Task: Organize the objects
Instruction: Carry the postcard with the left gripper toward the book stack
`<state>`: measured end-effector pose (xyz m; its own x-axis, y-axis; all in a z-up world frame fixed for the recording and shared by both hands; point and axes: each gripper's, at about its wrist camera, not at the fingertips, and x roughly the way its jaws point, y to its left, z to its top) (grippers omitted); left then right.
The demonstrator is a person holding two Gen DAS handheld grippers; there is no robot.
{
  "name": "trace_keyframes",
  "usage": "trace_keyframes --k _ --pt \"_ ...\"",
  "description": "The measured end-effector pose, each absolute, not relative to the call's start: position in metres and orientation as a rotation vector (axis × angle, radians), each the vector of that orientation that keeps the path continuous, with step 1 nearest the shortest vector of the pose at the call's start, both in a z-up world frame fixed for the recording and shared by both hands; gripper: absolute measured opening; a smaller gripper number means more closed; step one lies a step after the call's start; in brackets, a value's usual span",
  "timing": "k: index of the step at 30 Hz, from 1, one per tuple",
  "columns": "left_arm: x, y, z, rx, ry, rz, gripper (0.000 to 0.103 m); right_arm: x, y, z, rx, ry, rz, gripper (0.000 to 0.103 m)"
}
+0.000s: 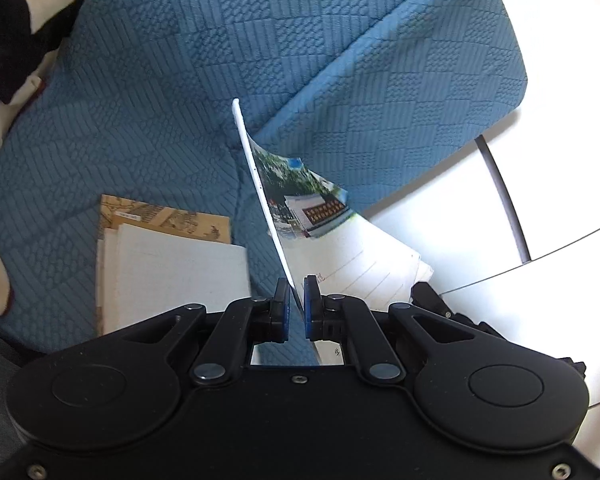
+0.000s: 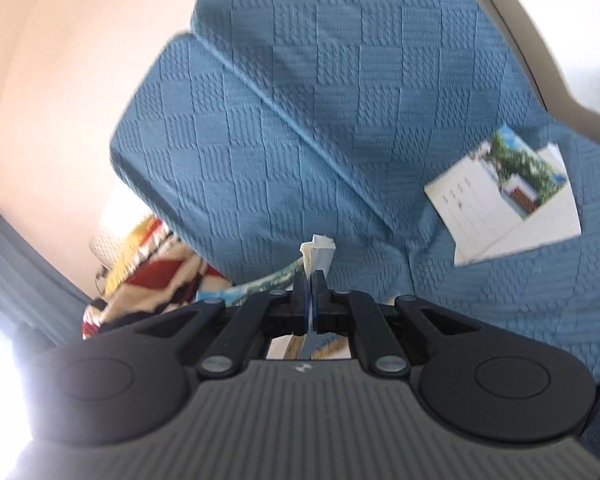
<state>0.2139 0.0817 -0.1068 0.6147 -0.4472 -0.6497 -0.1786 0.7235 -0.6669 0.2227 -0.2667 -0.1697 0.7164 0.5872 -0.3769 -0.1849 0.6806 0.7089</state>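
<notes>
Fingers of the left gripper point(image 1: 296, 300) are clamped on the lower edge of a thin white postcard with a printed photograph of trees and a building point(image 1: 268, 200). This postcard stands edge-on to the left wrist camera and curves upward from the blue pads. Behind it, further white lined cards point(image 1: 364, 264) fan out to the right; whether they are in the same grip cannot be determined.

Fingers of the right gripper point(image 2: 311, 280) are pressed together on a small bundle of white paper cards point(image 2: 318, 252), which projects upward past the fingertips. A green-printed card edge point(image 2: 268, 280) bends away to the left of this bundle.

In the right wrist view, a white lined postcard with a colour photograph in one corner point(image 2: 504, 204) appears in front of the blue textured sofa cover point(image 2: 300, 120), right of centre; what supports it is not visible from this view.

In the left wrist view, a stack of a white paper sheet point(image 1: 172, 280) over a tan illustrated booklet point(image 1: 156, 212) lies on the sofa seat, left of the gripper. A black, white and red patterned fabric point(image 1: 12, 40) occupies the upper left corner. White floor point(image 1: 560, 180) shows at the right.
</notes>
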Motion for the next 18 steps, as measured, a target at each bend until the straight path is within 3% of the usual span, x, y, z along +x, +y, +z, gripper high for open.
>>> trace_keyframes --k 18 --pt "0.210 0.097 -0.194 -0.703 1.008 -0.032 0.005 0.198 -0.219 -0.239 0.491 0.830 0.413 0.005"
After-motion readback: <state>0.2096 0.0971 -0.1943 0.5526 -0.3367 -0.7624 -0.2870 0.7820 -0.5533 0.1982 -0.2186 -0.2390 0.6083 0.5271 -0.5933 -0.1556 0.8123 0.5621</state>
